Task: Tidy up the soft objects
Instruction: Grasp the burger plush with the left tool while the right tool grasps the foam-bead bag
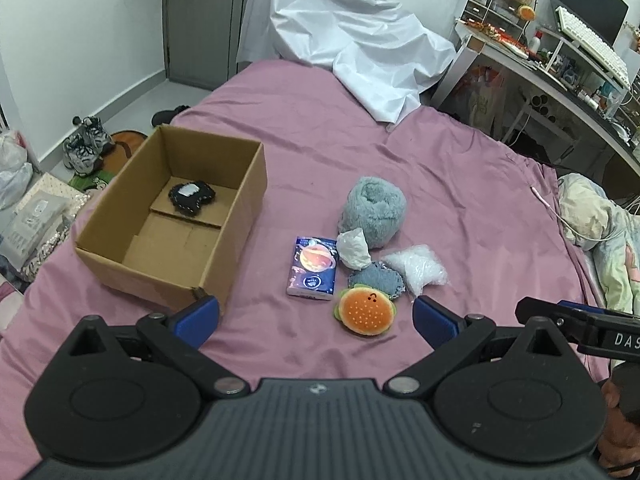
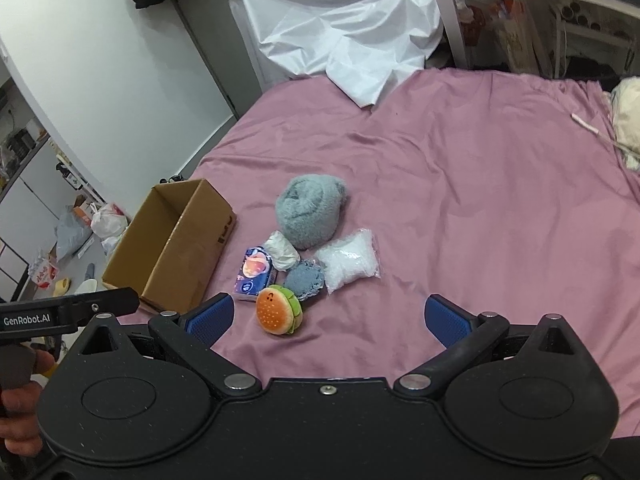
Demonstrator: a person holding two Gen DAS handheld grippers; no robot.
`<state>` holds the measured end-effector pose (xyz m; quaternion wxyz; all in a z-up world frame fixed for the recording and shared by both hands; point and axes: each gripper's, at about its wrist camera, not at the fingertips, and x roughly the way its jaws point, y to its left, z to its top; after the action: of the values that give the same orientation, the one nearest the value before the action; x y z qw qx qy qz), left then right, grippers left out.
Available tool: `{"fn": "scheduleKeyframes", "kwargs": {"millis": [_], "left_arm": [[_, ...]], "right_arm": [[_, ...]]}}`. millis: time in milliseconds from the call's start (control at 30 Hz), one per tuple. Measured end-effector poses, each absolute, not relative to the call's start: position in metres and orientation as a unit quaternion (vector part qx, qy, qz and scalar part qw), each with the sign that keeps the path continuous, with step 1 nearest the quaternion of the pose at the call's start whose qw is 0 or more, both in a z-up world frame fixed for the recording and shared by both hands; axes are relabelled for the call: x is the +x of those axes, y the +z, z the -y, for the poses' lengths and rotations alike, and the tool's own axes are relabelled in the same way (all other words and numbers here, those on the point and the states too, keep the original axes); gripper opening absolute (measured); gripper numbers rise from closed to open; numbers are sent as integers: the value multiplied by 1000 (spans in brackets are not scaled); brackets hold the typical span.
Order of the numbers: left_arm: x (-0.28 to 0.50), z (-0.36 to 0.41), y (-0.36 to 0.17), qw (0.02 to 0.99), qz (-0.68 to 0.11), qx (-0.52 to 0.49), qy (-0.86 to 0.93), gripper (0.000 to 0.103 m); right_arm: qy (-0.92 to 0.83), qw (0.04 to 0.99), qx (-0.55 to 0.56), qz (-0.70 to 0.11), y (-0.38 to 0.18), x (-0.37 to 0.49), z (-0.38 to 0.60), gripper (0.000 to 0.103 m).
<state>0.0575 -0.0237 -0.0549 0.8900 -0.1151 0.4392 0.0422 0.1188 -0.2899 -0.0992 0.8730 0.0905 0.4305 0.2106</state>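
An open cardboard box point(image 1: 224, 236) point(image 2: 176, 240) sits on the pink bed sheet with a black plush point(image 1: 191, 197) inside. Right of it lies a cluster: a fluffy grey-blue bundle point(image 1: 374, 210) point(image 2: 310, 210), a tissue pack point(image 1: 313, 267) point(image 2: 255, 268), a crumpled white wad point(image 1: 354, 249) point(image 2: 283, 251), a blue-grey knit piece point(image 1: 378, 282) point(image 2: 305, 280), a clear bag of white filling point(image 1: 416, 270) point(image 2: 349, 260) and a burger plush point(image 1: 365, 311) point(image 2: 279, 310). My left gripper point(image 1: 316, 318) is open and empty, just short of the burger. My right gripper point(image 2: 330, 320) is open and empty, right of the burger.
A crumpled white plastic sheet point(image 1: 352, 36) point(image 2: 340, 28) lies at the bed's far end. A cluttered desk point(image 1: 560, 56) stands to the right. Shoes point(image 1: 86, 146) and bags lie on the floor left of the bed. A bundled blanket point(image 1: 600, 224) lies at the right edge.
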Motion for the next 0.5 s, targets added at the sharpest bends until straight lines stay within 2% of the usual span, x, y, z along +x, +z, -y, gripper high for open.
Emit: {"fn": "scheduleKeyframes", "kwargs": {"millis": [500], "left_arm": [[94,35,-93,874,-461,-150,37,100]], "right_arm": [[219,866,127,-432,-119,149,296,101]]}}
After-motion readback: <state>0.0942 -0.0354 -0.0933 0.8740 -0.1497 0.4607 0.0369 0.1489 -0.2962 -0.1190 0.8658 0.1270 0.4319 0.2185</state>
